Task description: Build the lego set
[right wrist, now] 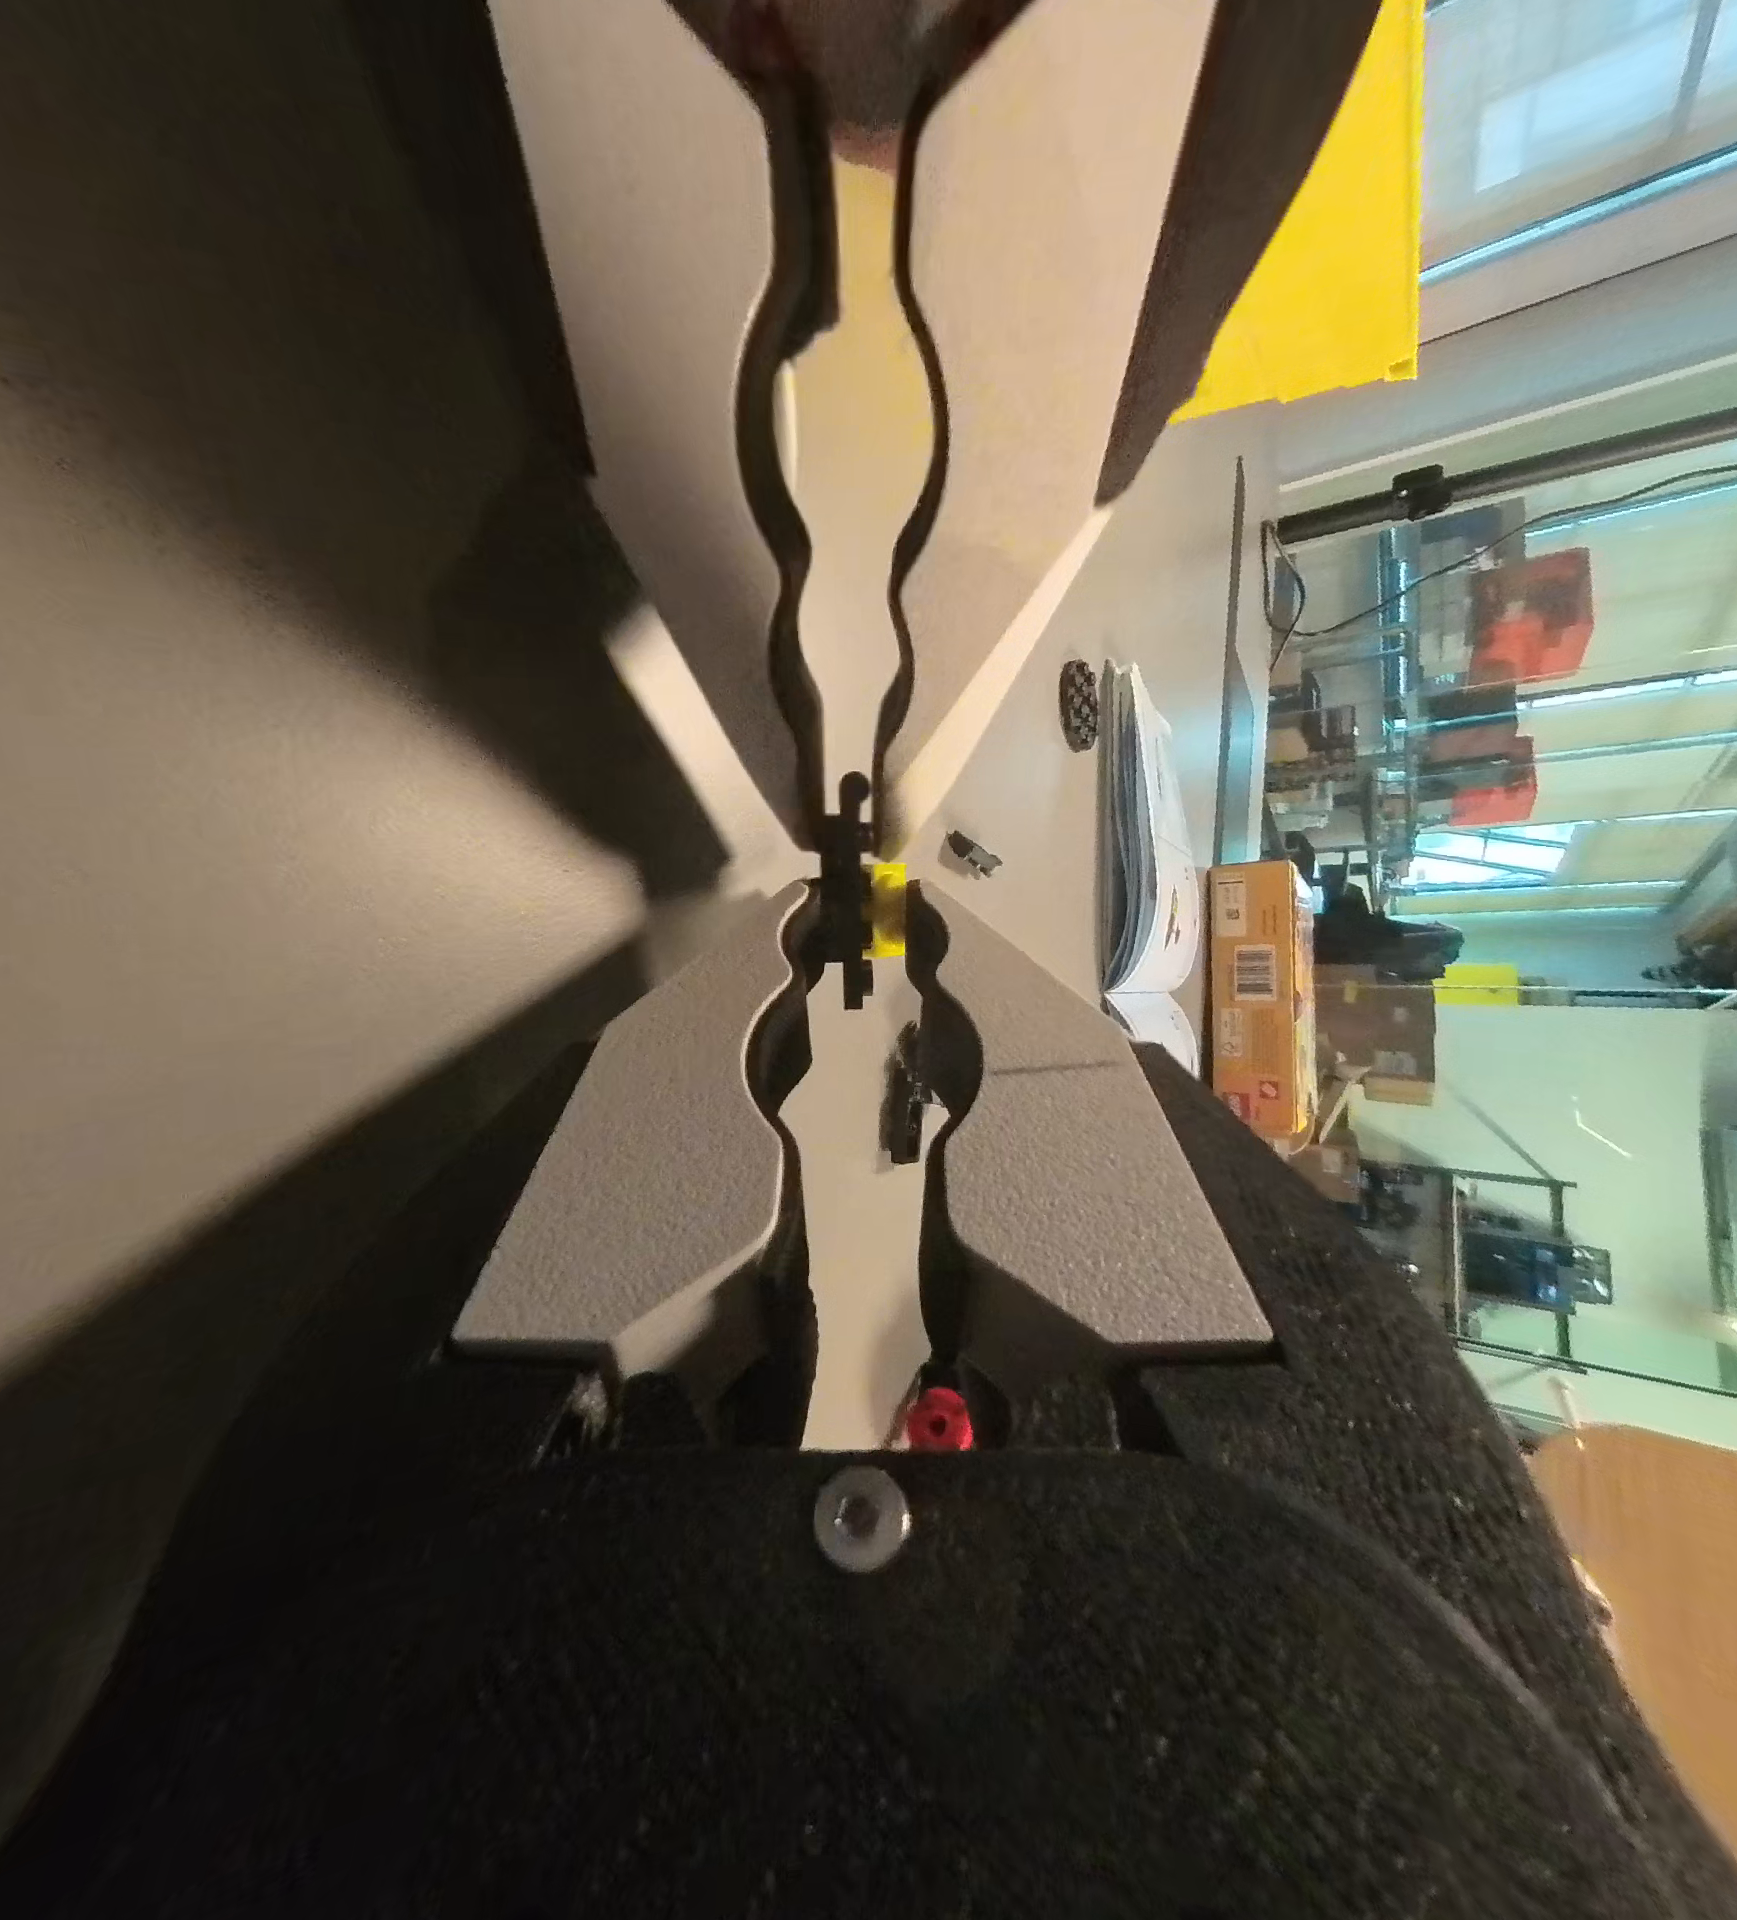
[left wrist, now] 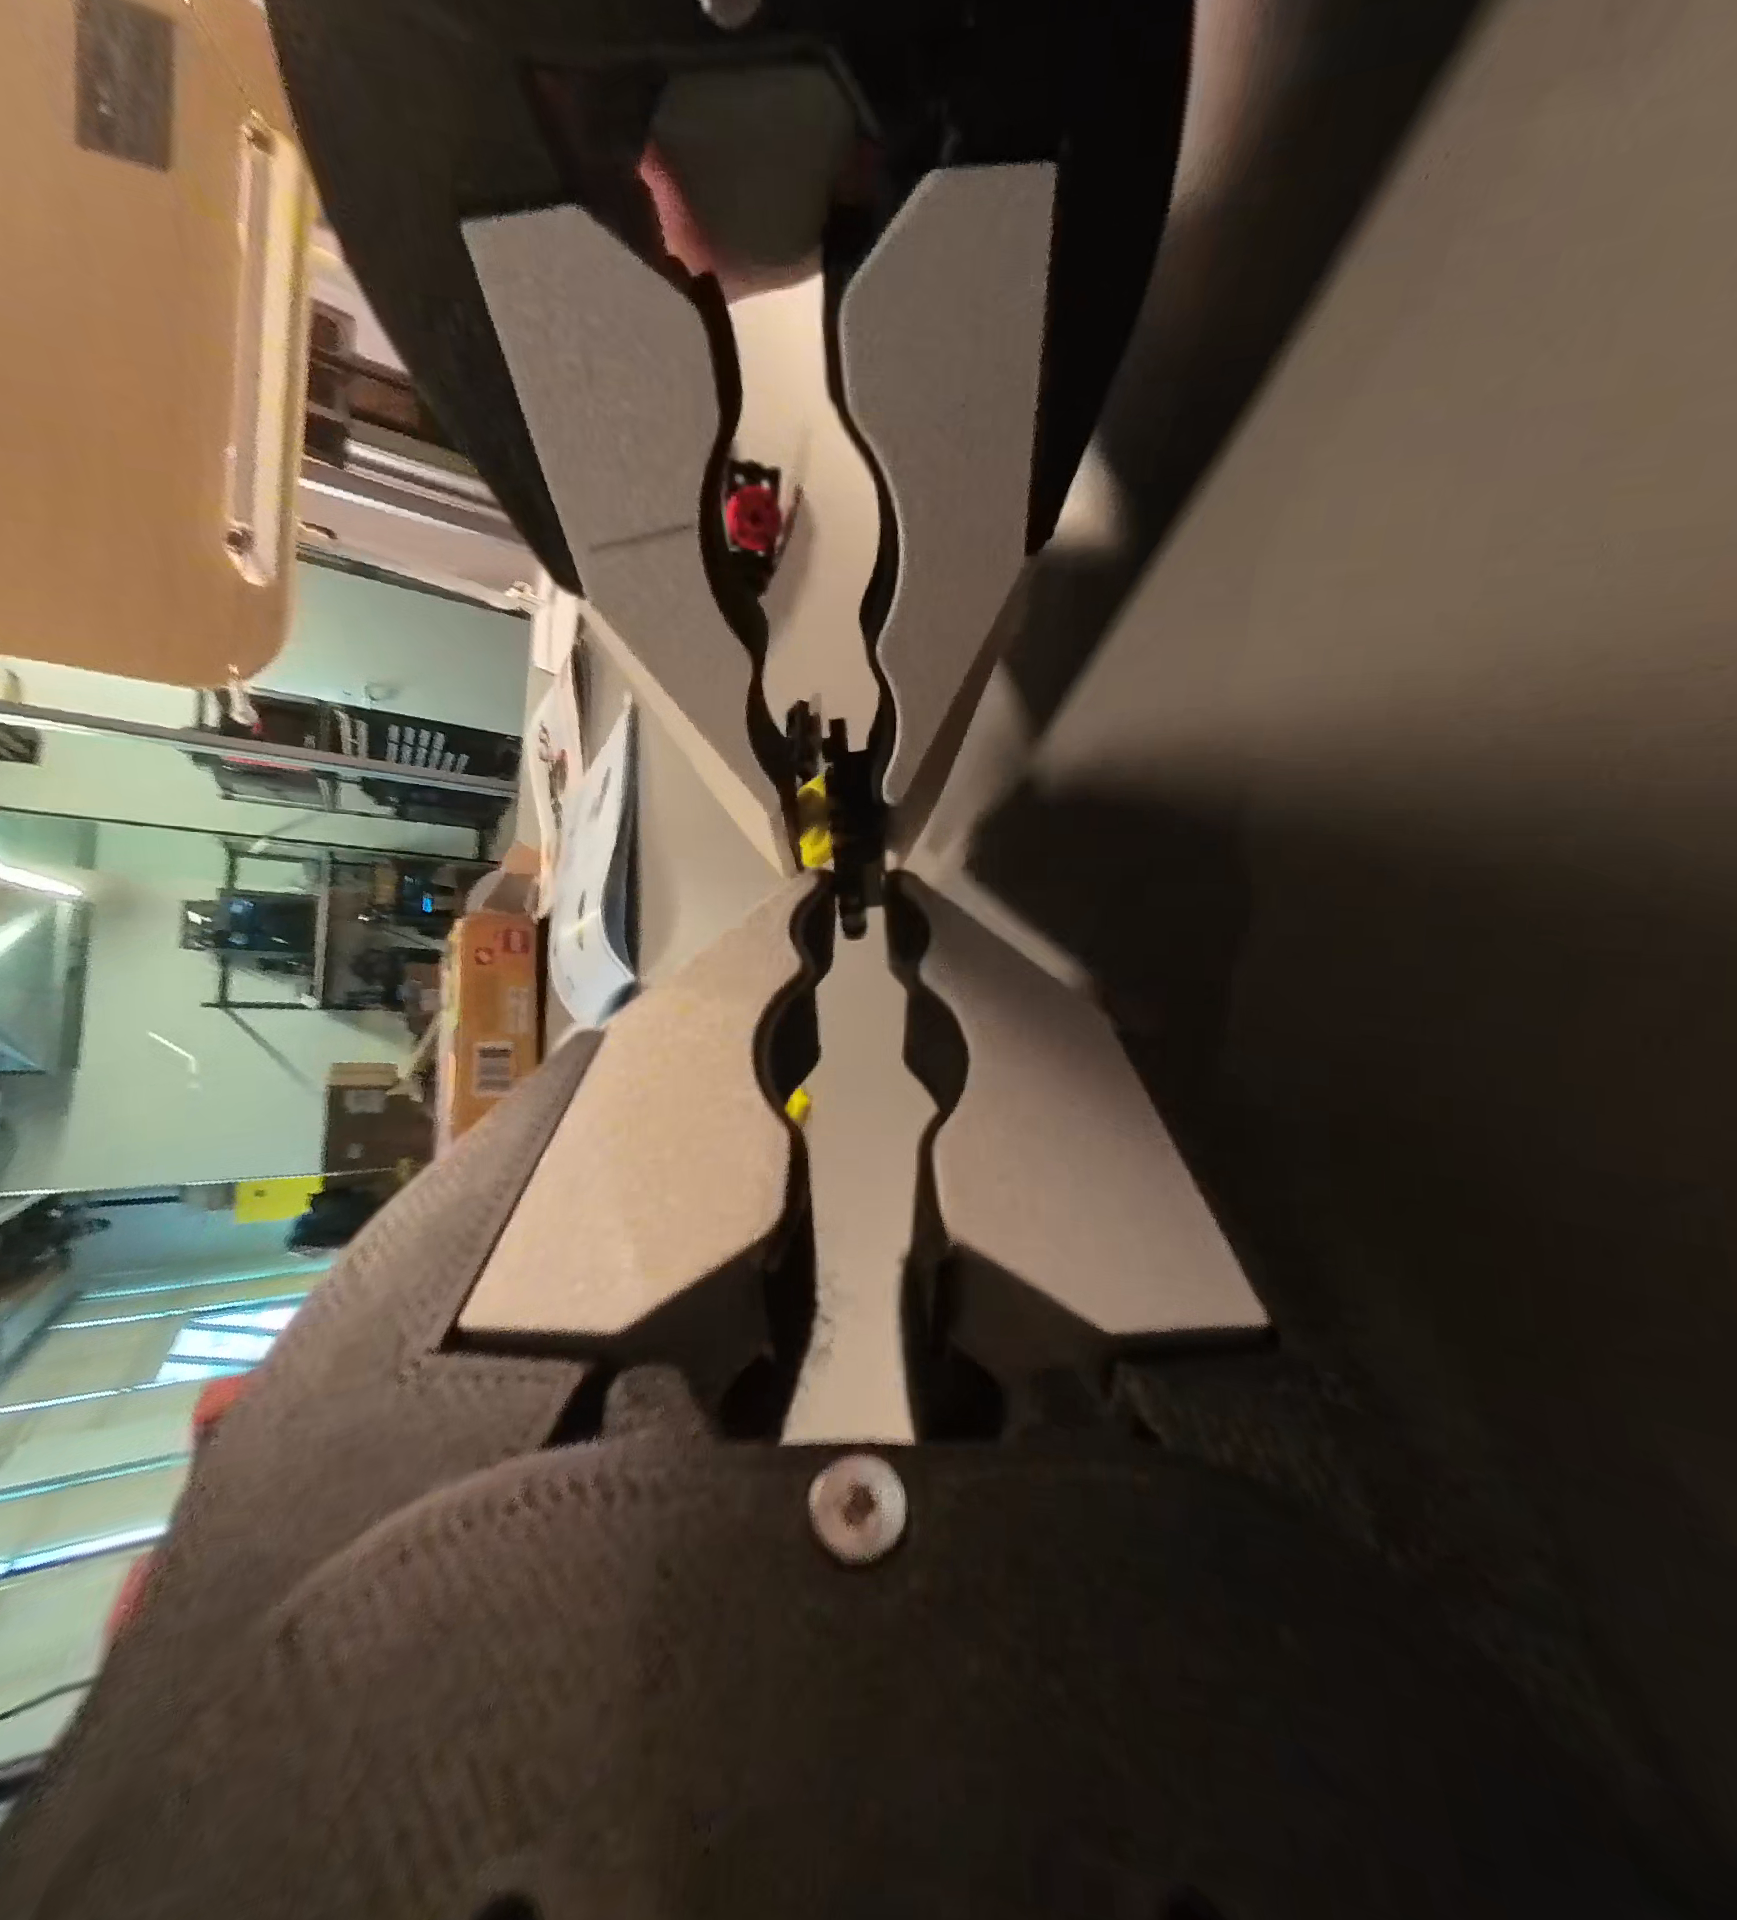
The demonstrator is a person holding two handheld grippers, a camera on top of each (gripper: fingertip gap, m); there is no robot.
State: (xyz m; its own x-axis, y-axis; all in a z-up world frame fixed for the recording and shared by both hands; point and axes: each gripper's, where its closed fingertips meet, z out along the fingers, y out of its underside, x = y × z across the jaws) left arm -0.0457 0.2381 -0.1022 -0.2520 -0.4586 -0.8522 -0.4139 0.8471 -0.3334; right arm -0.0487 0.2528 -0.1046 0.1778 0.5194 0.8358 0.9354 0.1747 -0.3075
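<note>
Mid-frame in both wrist views, your left gripper [left wrist: 848,894] and right gripper [right wrist: 859,914] meet tip to tip, both nearly closed, pinching one black-and-yellow lego assembly [right wrist: 859,904] over the white table [right wrist: 859,1278].

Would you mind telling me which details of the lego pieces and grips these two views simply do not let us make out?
- Black and yellow lego assembly: left wrist view, both grippers' fingertips cover it; shape unclear.
- Same assembly: right wrist view, which fingers actually clamp it is unclear.
- Red piece: left wrist view, partly behind the far finger.
- Red piece: right wrist view, mostly hidden by the gripper body.
</note>
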